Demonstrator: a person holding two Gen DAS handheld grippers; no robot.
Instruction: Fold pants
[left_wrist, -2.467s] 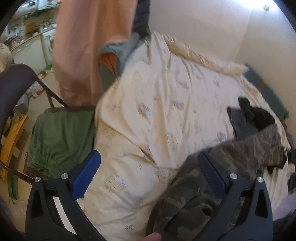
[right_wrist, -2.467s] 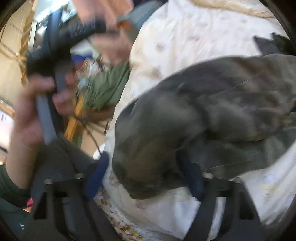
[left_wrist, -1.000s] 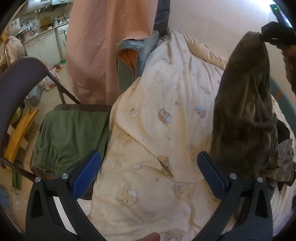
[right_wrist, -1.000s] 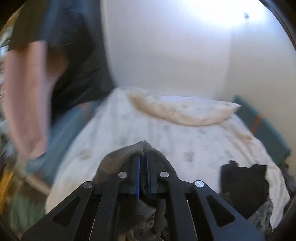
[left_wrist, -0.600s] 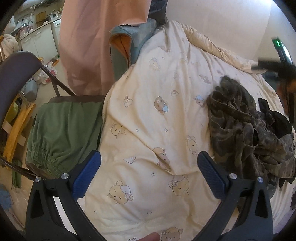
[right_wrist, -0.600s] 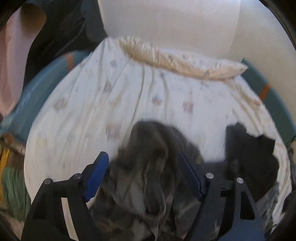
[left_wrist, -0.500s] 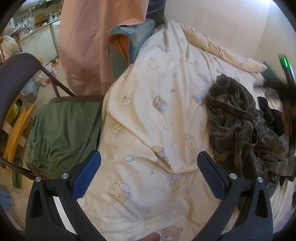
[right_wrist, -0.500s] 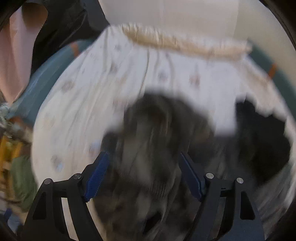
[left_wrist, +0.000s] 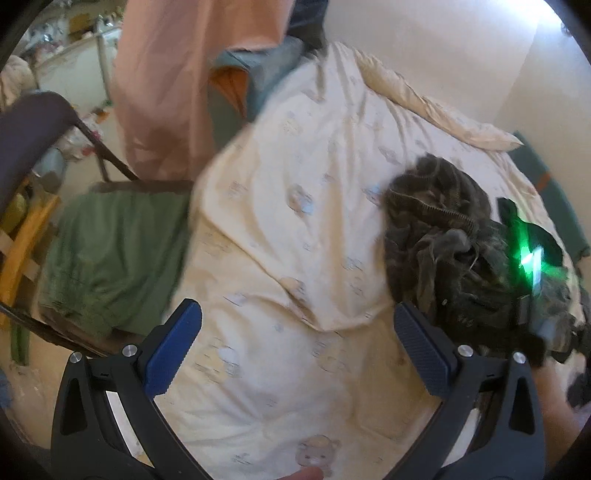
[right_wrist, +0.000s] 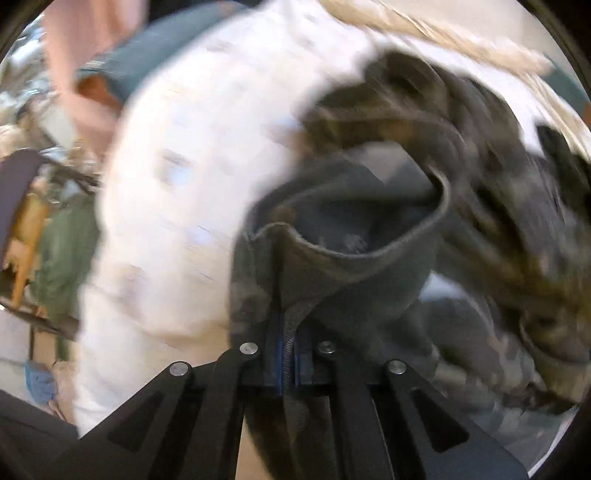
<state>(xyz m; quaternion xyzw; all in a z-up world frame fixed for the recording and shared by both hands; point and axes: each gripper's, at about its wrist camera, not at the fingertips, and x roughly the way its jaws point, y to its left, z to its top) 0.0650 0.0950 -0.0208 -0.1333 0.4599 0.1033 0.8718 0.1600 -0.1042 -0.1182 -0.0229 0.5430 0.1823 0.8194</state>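
Right tongs (right_wrist: 287, 354) pinch camo pants (right_wrist: 369, 266); left view hides grip.

Black gripper (left_wrist: 297, 347) frames, blue pads, silver screws

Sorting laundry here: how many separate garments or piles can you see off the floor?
3: camo pants crumpled on the bed's right side, a black garment just past them, and green pants on the chair at left. More may hide under the camo heap.
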